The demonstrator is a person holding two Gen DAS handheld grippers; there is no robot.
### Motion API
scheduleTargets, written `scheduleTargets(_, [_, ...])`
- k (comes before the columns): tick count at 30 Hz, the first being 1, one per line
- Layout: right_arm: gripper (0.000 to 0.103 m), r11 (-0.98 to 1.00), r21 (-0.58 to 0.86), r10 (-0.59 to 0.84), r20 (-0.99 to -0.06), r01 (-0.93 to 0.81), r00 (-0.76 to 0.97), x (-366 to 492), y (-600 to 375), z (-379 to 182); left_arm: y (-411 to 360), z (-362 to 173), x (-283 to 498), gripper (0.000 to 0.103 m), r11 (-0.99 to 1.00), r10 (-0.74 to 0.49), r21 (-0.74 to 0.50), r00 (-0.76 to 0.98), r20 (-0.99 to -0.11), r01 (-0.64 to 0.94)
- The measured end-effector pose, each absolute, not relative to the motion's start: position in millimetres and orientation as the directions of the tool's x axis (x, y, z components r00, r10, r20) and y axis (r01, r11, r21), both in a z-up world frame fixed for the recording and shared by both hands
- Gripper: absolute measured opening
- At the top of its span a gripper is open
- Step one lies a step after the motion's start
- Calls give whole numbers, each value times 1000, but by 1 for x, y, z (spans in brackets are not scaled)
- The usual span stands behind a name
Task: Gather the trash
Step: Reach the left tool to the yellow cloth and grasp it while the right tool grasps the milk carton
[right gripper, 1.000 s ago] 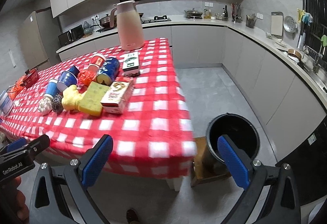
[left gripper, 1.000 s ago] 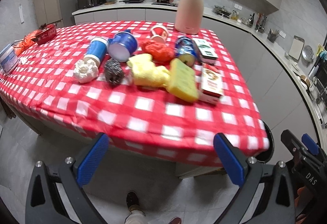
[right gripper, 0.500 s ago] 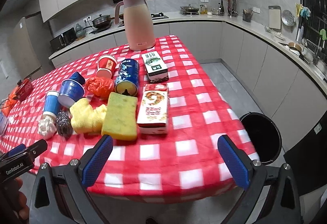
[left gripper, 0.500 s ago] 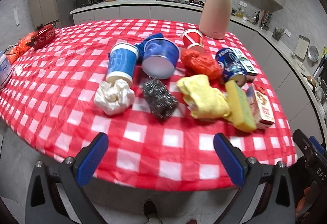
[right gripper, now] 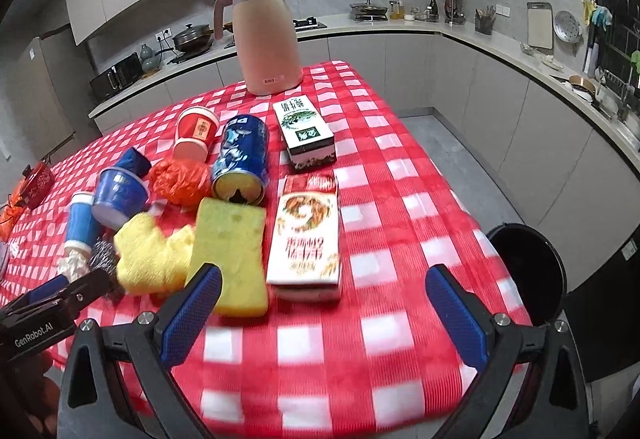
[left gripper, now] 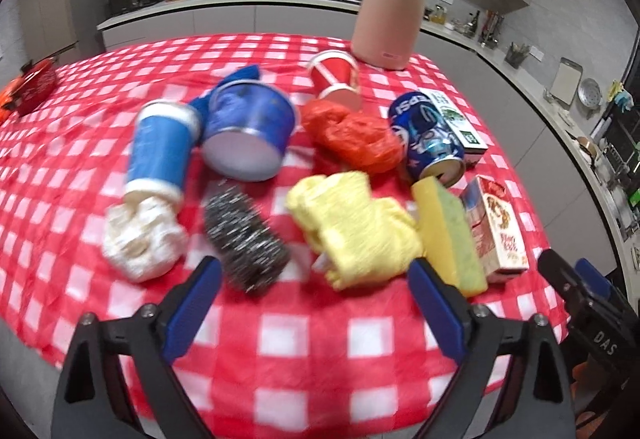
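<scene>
Left gripper (left gripper: 314, 299) wide open, holding nothing, over table edge near steel scrubber (left gripper: 245, 239) and yellow cloth (left gripper: 354, 227). Right gripper (right gripper: 320, 307) also spread wide, empty, in front of sponge (right gripper: 230, 255) and food box (right gripper: 306, 239). Trash lies clustered on checkered tablecloth (right gripper: 400, 199); black bin (right gripper: 528, 271) on floor just beside the table's right corner.

Trash lies clustered on the red-checked table (left gripper: 304, 335): a crumpled white paper wad (left gripper: 140, 243) touching a tipped blue cup (left gripper: 160, 155); a steel scourer (left gripper: 246, 239) beside yellow cloth (left gripper: 352, 231); a yellow-green sponge (right gripper: 230, 255); a red-and-white carton (right gripper: 306, 239) lying flat. Behind them, an orange plastic bag (left gripper: 352, 137), a Pepsi can (right gripper: 240, 159) on its side; a black bin (right gripper: 528, 271) stands on the floor past the table's edge.
</scene>
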State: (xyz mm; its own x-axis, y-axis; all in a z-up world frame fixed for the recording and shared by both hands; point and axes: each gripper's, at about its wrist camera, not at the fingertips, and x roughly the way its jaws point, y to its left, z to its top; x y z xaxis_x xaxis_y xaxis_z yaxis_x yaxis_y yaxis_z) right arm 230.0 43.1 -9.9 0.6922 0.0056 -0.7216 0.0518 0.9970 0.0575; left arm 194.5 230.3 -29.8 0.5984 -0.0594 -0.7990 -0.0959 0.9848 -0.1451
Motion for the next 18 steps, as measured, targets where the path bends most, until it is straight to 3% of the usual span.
scheduleTargets(7, [99,996,81,46,-736,20,675,270,37,-22,213,-45,229,76,988,-75,-137,578,-813,-65])
scheduleTargets(11, [89,996,88,73,-761,-8,645,289,38,-35,213,-58,237,60,987,-91,-149,549,-831,-62])
scheduleTargets(15, [87,995,97,90,-790,-22,607,302,40,-52,214,-64,237,56,983,-115,-175,542,-832,-60])
scheduleTargets(16, [84,995,98,95,-796,-28,598,304,41,-56,213,-65,237,53,981,-123,-183,545,-830,-57])
scheduleTargets(18, [59,991,125,133,-814,-53,565,309,42,-64,213,-64,236,48,980,-131,-191,553,-823,-51])
